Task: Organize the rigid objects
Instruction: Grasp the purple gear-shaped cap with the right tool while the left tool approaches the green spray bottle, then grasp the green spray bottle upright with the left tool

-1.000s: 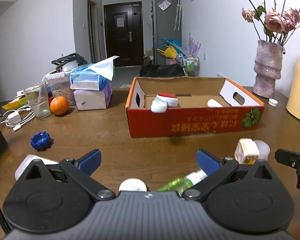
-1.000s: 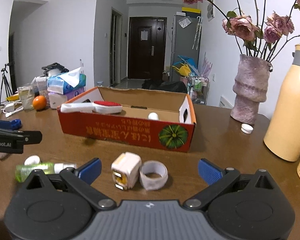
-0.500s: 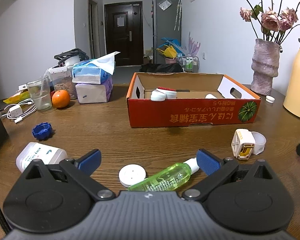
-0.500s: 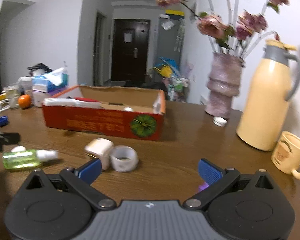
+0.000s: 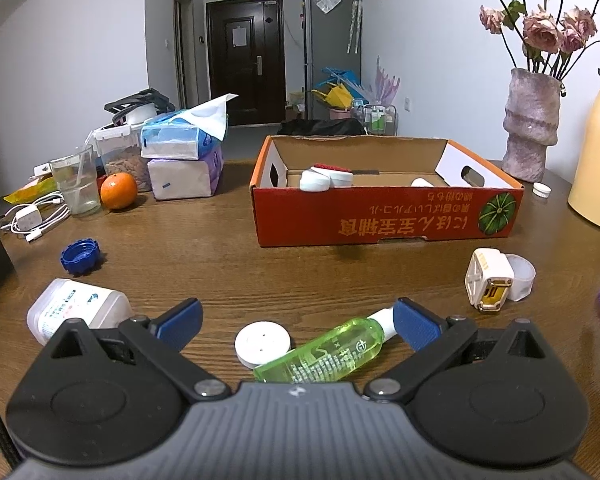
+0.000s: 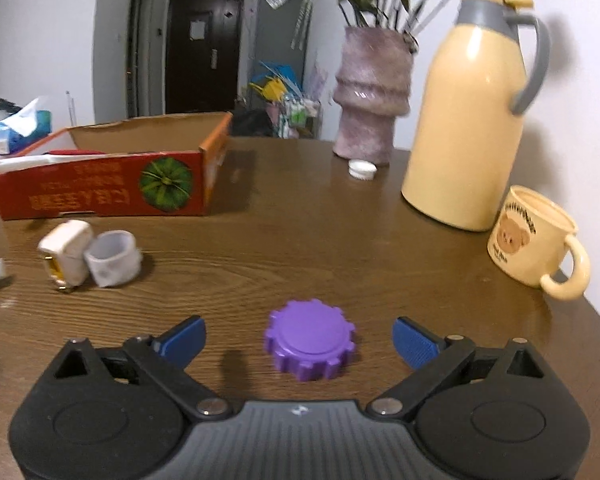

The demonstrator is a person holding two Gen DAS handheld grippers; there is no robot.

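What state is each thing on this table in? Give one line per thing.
Box: open-topped, holding some items.
Green bottle: lying on its side.
Purple cap: flat on table, between right gripper jaws, untouched.
Right gripper: jaws closing.
Left gripper: open.
Mug: upright.
Jug: upright, lidded.

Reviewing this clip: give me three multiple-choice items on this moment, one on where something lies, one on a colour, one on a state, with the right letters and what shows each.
1. Where does the purple cap lie?
A. in the cardboard box
B. on the table between the right gripper's jaws
C. beside the vase

2. What colour is the cap near the orange?
A. blue
B. white
C. red

3. How does the green bottle stand?
A. upright
B. on its side
C. inside the mug

Key: 1 B, the right gripper frames it, jaws closing, pads not touching; 2 A, the blue cap sits on the table; 3 B, it lies flat before the left gripper.
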